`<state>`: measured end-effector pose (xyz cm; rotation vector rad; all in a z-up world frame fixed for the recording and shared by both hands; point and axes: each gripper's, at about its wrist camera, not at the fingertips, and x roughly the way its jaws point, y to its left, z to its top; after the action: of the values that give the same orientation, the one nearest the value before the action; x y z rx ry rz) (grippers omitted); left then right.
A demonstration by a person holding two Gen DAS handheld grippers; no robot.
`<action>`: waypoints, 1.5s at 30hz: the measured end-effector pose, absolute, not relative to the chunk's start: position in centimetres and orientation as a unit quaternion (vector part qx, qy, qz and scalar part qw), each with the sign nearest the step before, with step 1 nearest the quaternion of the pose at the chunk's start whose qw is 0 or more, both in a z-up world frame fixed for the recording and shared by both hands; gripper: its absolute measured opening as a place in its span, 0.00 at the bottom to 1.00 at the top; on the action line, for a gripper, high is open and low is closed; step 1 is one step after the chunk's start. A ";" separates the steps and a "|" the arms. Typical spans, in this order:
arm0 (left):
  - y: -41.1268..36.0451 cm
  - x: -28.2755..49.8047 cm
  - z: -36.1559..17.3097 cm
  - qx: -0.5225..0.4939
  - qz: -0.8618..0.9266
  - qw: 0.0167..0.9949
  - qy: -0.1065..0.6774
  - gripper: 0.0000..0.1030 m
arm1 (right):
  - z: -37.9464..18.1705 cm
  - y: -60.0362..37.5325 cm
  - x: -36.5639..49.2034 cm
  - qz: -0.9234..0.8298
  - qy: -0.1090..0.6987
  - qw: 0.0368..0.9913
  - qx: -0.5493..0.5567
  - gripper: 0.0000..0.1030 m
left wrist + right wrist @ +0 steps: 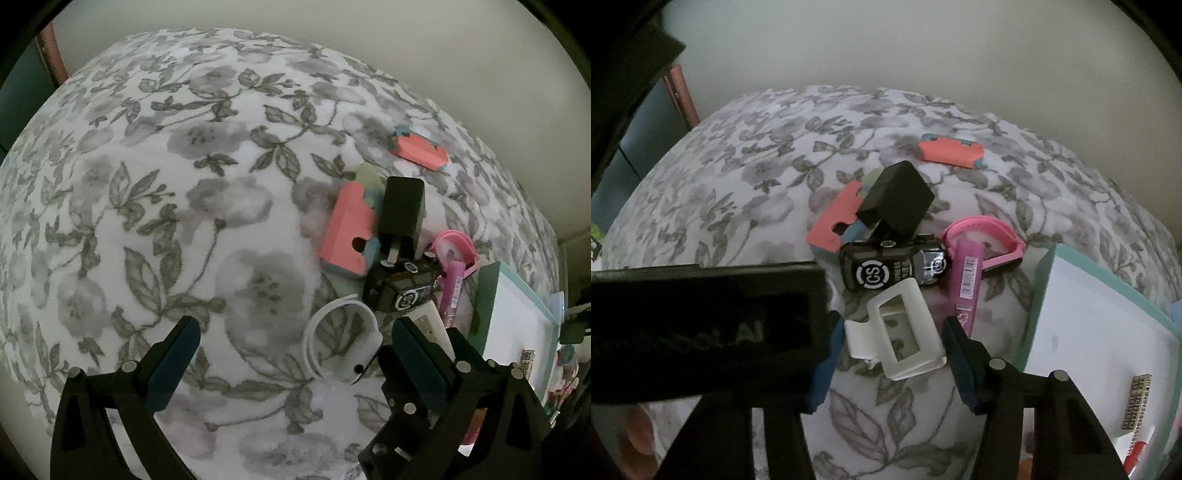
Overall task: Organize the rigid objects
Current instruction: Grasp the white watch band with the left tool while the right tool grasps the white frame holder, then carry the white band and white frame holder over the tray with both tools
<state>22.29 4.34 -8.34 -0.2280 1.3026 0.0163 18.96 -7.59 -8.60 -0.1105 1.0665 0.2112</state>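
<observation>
- Your left gripper (295,354) hangs at the left of the pile over the floral bedspread (166,206), its jaws wide apart with nothing pressed between them; the white hair claw clip (343,343) lies between its fingers, nearer the right one.
- In the right wrist view the same white hair claw clip (897,332) sits between the jaws of your right gripper (890,365), which are partly closed around it. I can't tell whether the pads already press on it (the left gripper's body hides much of the left pad).
- The clip looks like light, stiff plastic with a spring hinge and open window frames. Take it across the solid frame edges rather than the teeth; squeezing the lever ends would likely spring it open.
- Just behind it lie a black toy car (894,266) and a black plug adapter (897,201) leaning on a coral foam block (836,218), so lift straight up to avoid snagging them.
- Further right, a pink tube (967,280) and a pink strap (990,240) lie beside the teal-rimmed box (1045,280), probably the clip's destination.
</observation>
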 end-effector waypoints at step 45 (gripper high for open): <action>1.3 21.9 -6.0 -0.087 -0.050 0.814 0.573 0.51 | -7.9 -10.8 17.5 0.096 0.524 0.845 0.036 0.55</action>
<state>21.91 1.32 -6.01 -0.1858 1.2223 -0.1073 17.55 -10.83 -7.85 0.0759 1.1060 0.2015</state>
